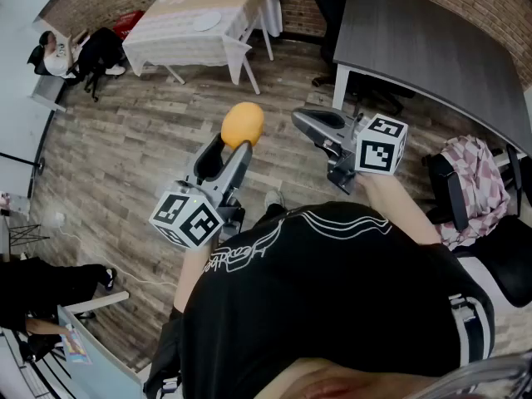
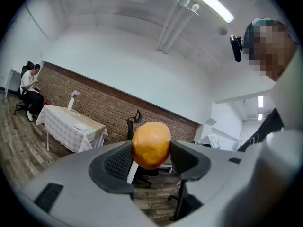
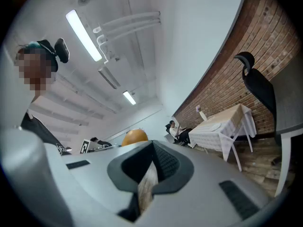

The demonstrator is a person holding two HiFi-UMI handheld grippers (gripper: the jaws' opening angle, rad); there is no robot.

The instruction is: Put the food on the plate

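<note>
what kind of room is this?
Likely an office or lab room with a staged dining corner: brick wall, dark desk, office chair, and a clothed table bearing a plate.

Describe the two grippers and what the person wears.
Both the left gripper and right gripper have smooth grey bodies, with black ribbed lining on the fingers. Each carries a white cube printed with black square markers. The person wears a black short-sleeved shirt with white line lettering.

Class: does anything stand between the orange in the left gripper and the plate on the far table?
Nothing visible does. Only open wood floor lies between the orange and the plate on the table.
</note>
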